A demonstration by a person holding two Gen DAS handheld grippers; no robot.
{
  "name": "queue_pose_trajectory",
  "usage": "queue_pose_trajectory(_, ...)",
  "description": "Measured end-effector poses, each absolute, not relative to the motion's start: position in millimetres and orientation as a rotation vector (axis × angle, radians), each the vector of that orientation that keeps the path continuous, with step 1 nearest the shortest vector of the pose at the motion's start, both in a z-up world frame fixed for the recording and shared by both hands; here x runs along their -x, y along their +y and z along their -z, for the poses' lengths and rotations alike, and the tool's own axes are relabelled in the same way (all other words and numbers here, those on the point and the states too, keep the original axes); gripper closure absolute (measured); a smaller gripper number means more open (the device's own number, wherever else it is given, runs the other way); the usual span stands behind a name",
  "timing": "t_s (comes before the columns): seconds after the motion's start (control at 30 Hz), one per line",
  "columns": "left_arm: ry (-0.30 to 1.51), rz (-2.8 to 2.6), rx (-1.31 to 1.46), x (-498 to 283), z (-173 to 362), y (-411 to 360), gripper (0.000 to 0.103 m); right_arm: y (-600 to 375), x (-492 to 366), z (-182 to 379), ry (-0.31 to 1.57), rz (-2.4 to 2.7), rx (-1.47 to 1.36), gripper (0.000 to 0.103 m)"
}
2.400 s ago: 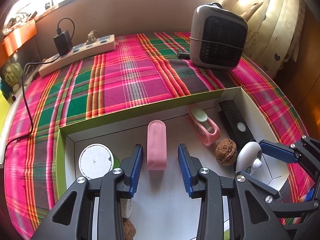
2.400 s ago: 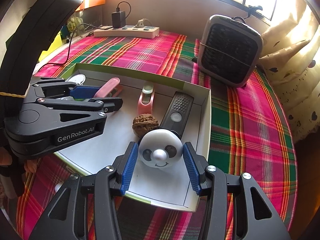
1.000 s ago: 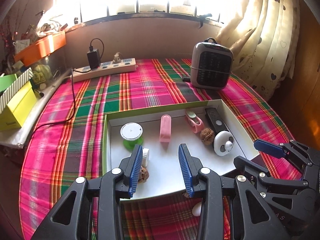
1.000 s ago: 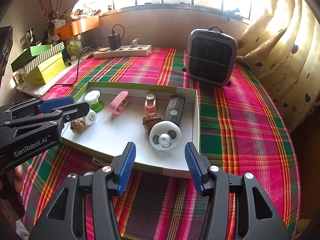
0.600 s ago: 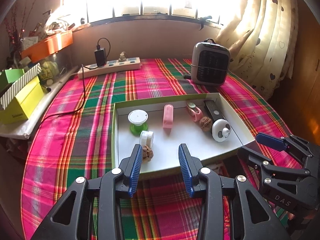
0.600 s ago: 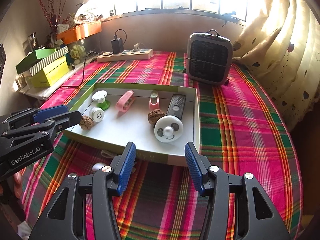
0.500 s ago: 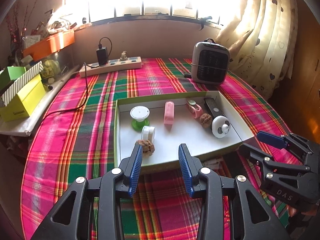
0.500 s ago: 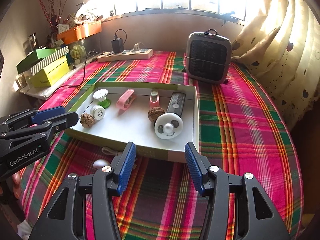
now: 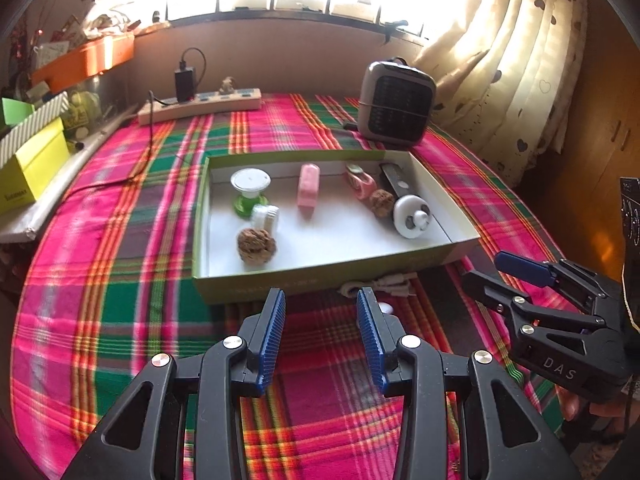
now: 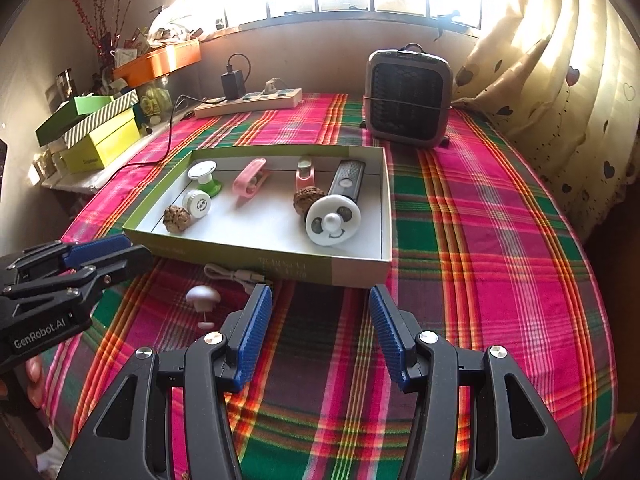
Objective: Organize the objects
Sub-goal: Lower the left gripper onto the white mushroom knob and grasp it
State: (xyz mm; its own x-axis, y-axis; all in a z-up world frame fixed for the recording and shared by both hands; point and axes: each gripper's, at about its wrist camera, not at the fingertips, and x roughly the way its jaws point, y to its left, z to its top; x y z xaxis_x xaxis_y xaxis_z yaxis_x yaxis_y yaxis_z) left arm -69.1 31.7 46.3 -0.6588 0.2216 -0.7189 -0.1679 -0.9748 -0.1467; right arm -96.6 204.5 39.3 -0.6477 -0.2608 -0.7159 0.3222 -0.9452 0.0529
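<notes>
Shallow green-sided box (image 10: 256,254) sits mid-table on the plaid cloth (image 10: 500,264), holding two walnuts (image 10: 176,219), a white cap (image 10: 197,203), a green-based spool (image 10: 205,176), a pink clip (image 10: 250,183), a second pink piece (image 10: 304,172), a black remote (image 10: 347,180) and a round panda-face fan (image 10: 333,219) resting against the remote. Just before the box's near wall lie a coiled white cable (image 10: 236,274) and a small white mushroom-shaped piece (image 10: 203,296). Left gripper (image 9: 320,312) and right gripper (image 10: 320,312) hover short of the box, jaws apart, empty. Heater (image 10: 408,98) and power strip (image 10: 248,104) stand behind. Right wrist view shows the mushroom piece whole; in the left wrist view the gripper finger mostly hides it.
</notes>
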Motion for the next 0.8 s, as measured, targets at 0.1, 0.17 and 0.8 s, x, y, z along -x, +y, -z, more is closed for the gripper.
queue_pose_trajectory(0.1, -0.096, -2.640, 1.188, 69.1, -40.8, 40.2, 0.067, 207.1, 94.9, -37.7, 0.108, 2.590, -1.110, 0.051)
queue_pose_trajectory(0.17, -0.105, -2.612, 1.194, 69.7, -37.9, 43.7, 0.065, 209.4, 94.4, -36.2, 0.101, 2.590, -1.116, 0.051)
queue_pose_trajectory(0.8, -0.033, -2.588, 1.267, 84.2, -19.2, 65.6, 0.064, 219.4, 96.3, -29.9, 0.079, 2.584, -1.148, 0.051)
